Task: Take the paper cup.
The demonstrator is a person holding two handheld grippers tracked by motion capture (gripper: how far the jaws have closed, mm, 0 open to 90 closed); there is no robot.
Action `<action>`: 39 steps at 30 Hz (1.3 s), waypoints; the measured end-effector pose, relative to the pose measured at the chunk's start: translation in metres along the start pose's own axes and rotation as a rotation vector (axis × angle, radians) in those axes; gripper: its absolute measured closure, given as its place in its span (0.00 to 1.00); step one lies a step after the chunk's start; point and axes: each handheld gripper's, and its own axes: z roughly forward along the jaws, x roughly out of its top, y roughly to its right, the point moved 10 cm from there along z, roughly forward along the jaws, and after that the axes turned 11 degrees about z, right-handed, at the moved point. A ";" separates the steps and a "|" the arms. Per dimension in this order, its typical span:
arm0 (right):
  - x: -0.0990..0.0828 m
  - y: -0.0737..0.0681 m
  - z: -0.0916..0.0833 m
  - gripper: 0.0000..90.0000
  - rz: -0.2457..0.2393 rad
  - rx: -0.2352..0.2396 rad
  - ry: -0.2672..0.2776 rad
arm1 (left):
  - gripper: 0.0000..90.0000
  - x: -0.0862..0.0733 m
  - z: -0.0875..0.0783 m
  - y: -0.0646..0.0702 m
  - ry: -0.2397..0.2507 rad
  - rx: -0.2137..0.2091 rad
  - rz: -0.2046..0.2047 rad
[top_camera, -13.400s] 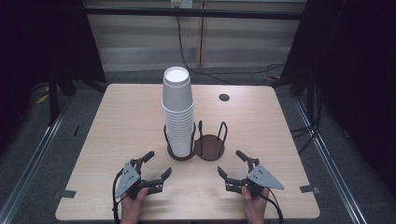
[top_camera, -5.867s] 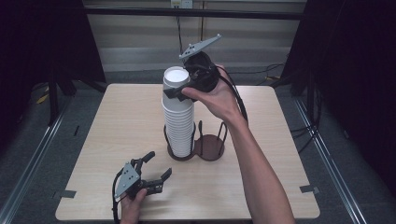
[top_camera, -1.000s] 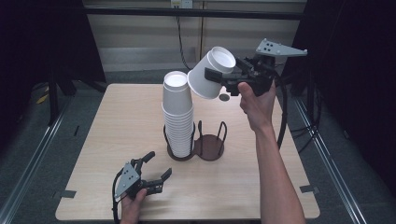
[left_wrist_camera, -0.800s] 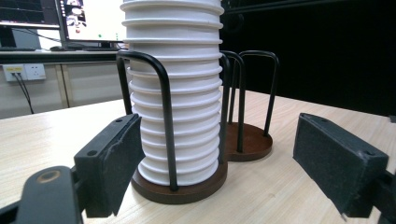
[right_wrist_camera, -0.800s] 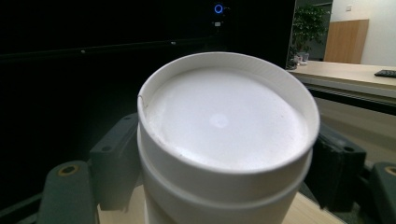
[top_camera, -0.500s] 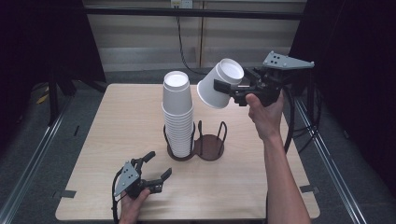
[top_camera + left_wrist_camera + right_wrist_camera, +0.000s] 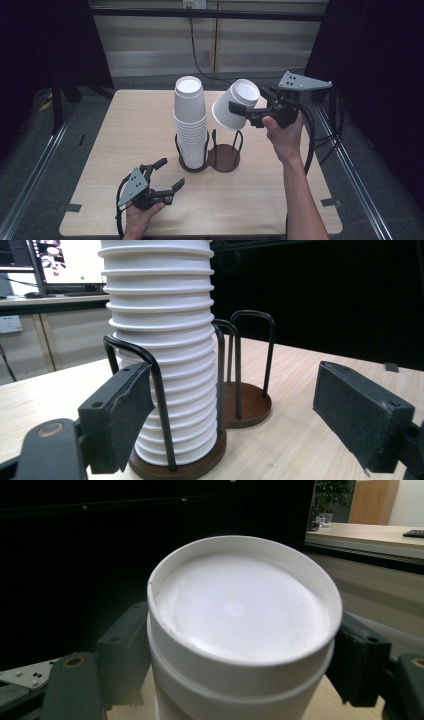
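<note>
A white paper cup [image 7: 235,105], upside down and tilted, hangs in the air beside the stack [image 7: 190,125], above the holder's [image 7: 223,157] empty ring.

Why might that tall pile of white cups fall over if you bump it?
The stack of cups looks tall, narrow and probably light, so a push near the top could tip it. The wire holder rings just its lower part, which likely steadies the bottom only.

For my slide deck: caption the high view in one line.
Right gripper carries a tilted white cup above the empty side of the wire holder, beside the cup stack.
</note>
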 end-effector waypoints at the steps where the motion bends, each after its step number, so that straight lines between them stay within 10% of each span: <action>1: -0.003 -0.001 0.000 0.25 0.002 0.004 -0.001 | 0.18 0.000 0.001 0.000 -0.001 -0.007 -0.008; 39: -0.115 -0.027 0.008 0.25 0.059 0.101 -0.086 | 0.21 0.021 0.006 0.032 -0.037 -0.183 -0.022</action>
